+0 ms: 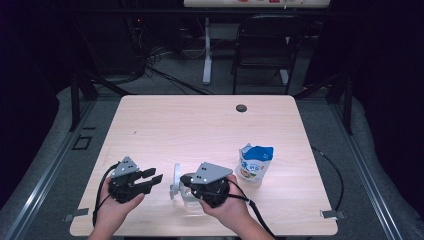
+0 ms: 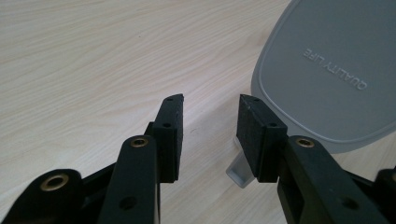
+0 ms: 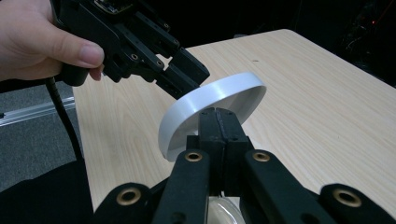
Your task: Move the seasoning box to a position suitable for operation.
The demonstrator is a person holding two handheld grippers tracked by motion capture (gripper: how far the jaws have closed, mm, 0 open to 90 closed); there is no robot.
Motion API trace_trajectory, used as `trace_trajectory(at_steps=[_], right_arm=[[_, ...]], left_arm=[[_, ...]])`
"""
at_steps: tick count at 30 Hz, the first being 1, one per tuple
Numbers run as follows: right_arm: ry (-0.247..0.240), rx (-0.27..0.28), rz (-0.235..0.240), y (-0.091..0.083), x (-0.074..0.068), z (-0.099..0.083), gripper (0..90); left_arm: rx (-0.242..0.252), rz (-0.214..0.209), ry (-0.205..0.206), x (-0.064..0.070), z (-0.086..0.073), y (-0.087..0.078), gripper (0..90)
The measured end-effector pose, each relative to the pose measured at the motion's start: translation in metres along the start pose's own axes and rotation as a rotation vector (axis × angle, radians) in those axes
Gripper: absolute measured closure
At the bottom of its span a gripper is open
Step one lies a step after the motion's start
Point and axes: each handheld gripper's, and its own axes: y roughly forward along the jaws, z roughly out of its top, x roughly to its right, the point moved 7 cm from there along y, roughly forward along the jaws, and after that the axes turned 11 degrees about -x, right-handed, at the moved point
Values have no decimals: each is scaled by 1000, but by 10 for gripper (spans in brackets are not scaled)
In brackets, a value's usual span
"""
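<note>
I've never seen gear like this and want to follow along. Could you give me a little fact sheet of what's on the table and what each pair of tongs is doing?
Surface: light wooden table
Right tongs: shut on the white lid, held tilted on edge
White lid: round, hinged to a clear container just below the right tongs
Clear container: under the right hand, mostly hidden
Left tongs: open, holding nothing, close beside the lid
Pouch: blue and white, standing upright to the right of the right hand
Lettering on lid: QUALITY LIFE
</note>
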Motion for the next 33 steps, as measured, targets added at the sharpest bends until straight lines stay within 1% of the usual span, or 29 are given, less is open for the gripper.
trace_trajectory(at_steps=[6,7,9,15,18,24,26,30,33], right_arm=[[-5,-2,0,1,-1,1,898],[-5,-1,0,1,-1,1,895],[-5,0,-3,1,-1,1,887],[-5,-7,-15,-1,1,-1,830],[4,-8,-12,-2,3,-4,798],[21,-18,-20,-3,6,-9,748],[24,-19,-27,-5,8,-10,734],[31,-19,-25,-9,10,-11,714],[39,-25,-30,-13,13,-13,696]], left_arm=[[-4,5,-2,-2,-1,-1,617],[8,5,-7,-2,0,0,617],[4,2,-6,-2,0,-1,614],[8,3,-3,-2,0,0,607],[8,5,-5,-2,0,1,601],[6,3,-7,-3,-1,1,589],[5,4,-5,-3,-1,1,587],[4,7,-4,-3,-1,2,584],[7,6,-11,-4,-2,2,584]])
